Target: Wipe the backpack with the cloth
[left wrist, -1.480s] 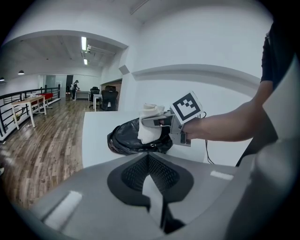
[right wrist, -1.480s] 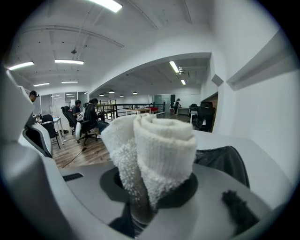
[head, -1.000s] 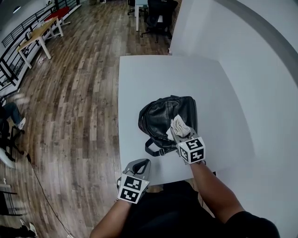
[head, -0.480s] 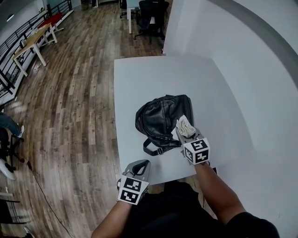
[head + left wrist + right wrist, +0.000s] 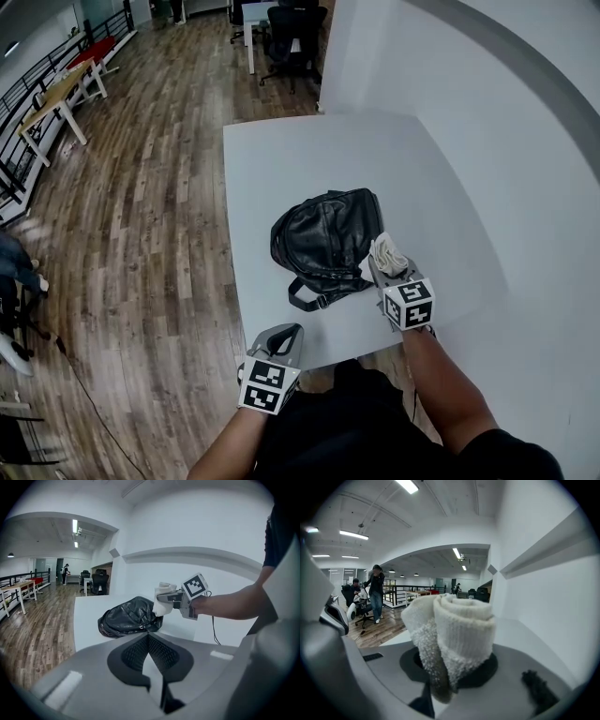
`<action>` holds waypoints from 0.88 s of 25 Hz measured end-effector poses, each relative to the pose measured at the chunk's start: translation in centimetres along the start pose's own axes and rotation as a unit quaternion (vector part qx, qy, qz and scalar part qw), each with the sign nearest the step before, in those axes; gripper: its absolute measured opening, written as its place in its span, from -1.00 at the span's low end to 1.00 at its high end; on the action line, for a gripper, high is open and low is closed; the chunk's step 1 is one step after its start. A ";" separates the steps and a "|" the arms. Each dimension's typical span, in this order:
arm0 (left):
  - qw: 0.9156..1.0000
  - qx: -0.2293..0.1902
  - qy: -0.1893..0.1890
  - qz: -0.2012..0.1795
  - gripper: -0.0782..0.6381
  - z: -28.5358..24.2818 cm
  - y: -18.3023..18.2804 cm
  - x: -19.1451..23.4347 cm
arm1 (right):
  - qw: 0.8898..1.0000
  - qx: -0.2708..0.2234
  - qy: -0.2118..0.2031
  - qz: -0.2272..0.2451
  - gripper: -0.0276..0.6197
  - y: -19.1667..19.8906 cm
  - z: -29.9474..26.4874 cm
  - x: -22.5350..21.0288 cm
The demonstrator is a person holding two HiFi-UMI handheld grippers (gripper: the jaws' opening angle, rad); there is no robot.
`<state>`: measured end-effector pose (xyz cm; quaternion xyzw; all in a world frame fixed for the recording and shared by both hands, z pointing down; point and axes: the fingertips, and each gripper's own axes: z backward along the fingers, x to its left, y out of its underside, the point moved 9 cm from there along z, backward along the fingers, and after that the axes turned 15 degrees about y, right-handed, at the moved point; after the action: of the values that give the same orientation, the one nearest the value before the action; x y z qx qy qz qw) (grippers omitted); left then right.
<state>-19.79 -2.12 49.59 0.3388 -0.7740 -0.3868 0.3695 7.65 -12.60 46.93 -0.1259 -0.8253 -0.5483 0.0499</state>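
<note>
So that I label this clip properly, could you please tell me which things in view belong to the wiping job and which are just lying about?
Part of the job: black backpack; rolled cloth; right gripper, jaws shut on the cloth; white table.
Not part of it: left gripper, jaws together and empty; office chairs; desks.

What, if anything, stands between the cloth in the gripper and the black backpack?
Nothing visible does. The right gripper holds the rolled cloth right beside the backpack, at its right side, over the white table. Whether the cloth touches the backpack cannot be told.
</note>
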 end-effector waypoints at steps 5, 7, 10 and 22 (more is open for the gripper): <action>1.000 -0.002 0.008 -0.003 -0.76 0.6 0.2 -0.6 | 1.000 -0.003 0.028 -0.005 -0.64 -0.3 1.7 -1.2; 1.000 -0.002 0.013 -0.008 -0.76 0.7 0.3 -1.0 | 0.999 -0.005 0.037 -0.003 -0.64 -0.4 2.3 -1.6; 1.000 -0.002 0.019 -0.014 -0.76 0.8 0.4 -1.4 | 0.999 -0.009 0.047 0.000 -0.64 -0.5 3.1 -2.1; 1.000 -0.010 -0.009 -0.014 -0.76 1.7 0.4 -4.3 | 0.998 -0.025 -0.029 -0.056 -0.64 0.1 7.3 -0.7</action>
<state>-19.10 2.16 47.88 0.3424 -0.7685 -0.4029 0.3603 8.80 -5.94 44.01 -0.0967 -0.8184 -0.5664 -0.0080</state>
